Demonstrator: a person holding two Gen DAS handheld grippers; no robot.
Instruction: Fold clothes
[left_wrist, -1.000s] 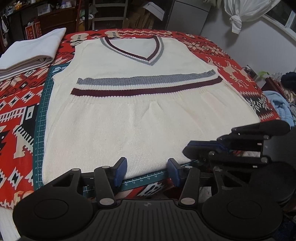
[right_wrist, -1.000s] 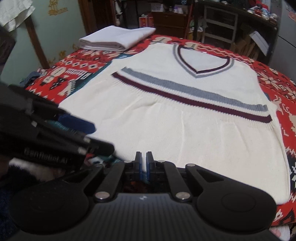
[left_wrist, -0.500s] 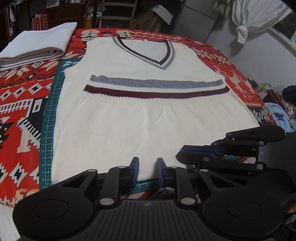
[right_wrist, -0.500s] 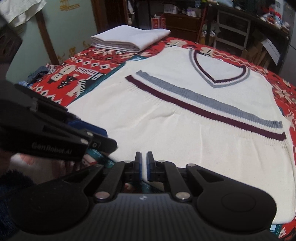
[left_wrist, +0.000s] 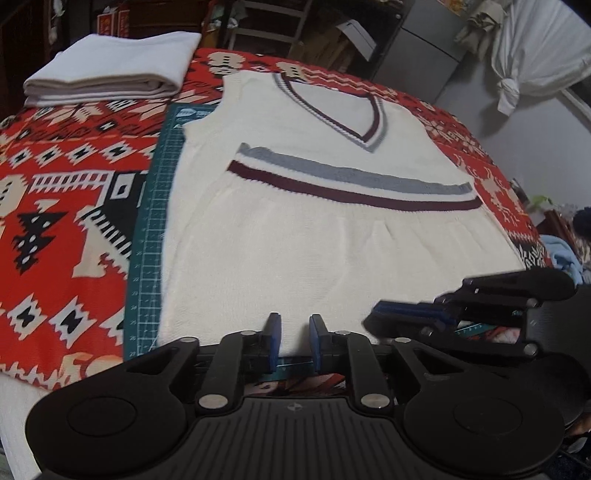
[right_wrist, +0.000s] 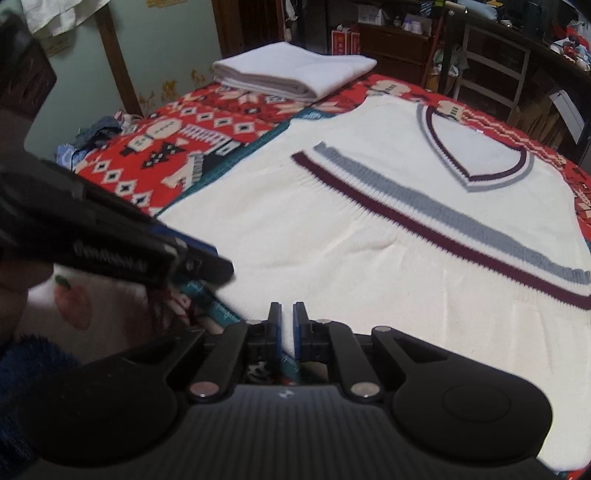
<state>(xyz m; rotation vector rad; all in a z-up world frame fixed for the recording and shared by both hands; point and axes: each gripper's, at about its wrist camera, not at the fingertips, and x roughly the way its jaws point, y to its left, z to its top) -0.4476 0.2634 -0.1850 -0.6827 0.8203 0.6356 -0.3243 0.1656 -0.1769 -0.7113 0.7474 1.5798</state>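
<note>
Two grippers are seen at the near hem of a cream vest (left_wrist: 332, 236), which is spread flat, V-neck away, on a green cutting mat (left_wrist: 155, 236) over a red patterned blanket (left_wrist: 66, 206). Left gripper (left_wrist: 294, 339): jaws parted by a narrow gap, hem edge seen between them, no clamp visible. Right gripper (right_wrist: 285, 332): jaws almost together, a thin slit left, hem at the tips; whether fabric is pinched cannot be told. Each gripper is seen from the side in the other's view. Grey and maroon stripes are carried across the vest chest. A folded white cloth (left_wrist: 107, 77) is stacked at the far left corner, well apart from the vest. Cluttered shelves (right_wrist: 491, 62) are seen behind, a knotted white curtain (left_wrist: 532, 48) at far right.
</note>
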